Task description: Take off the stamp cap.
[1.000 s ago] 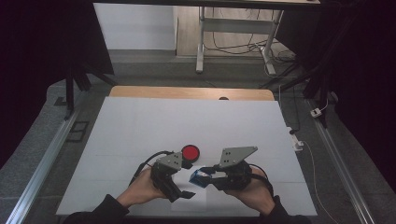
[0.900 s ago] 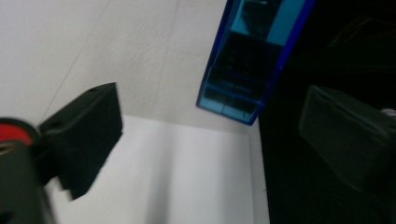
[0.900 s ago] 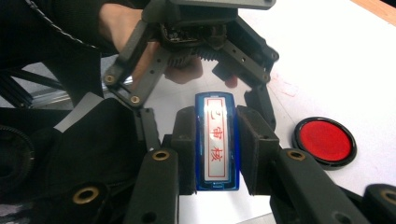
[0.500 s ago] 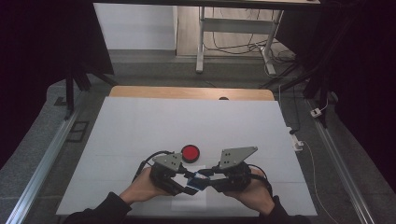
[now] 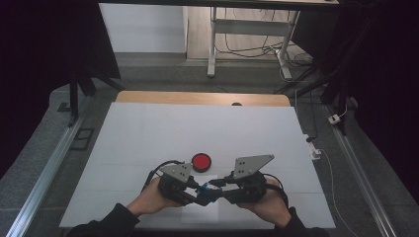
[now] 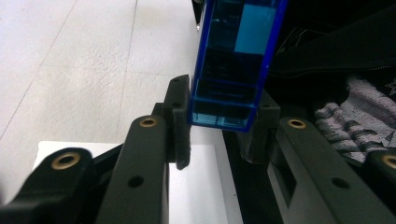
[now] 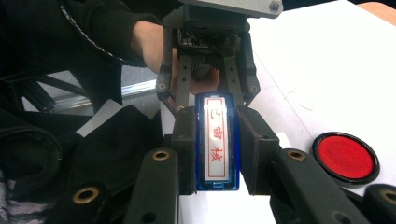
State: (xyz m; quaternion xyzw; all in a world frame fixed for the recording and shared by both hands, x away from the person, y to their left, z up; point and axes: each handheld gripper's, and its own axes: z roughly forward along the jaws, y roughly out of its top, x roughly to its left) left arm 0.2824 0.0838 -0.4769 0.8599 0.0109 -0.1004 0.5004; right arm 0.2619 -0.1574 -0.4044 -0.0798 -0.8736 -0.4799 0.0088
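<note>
The blue stamp (image 5: 209, 190) hangs just above the table's near edge, its long axis running level from the right gripper (image 5: 223, 186) to the left gripper (image 5: 198, 188), each pinching one end, the left's jaws having just closed on it

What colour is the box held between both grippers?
Translucent blue box, with a white label in red print; the right gripper view shows it best.
</note>
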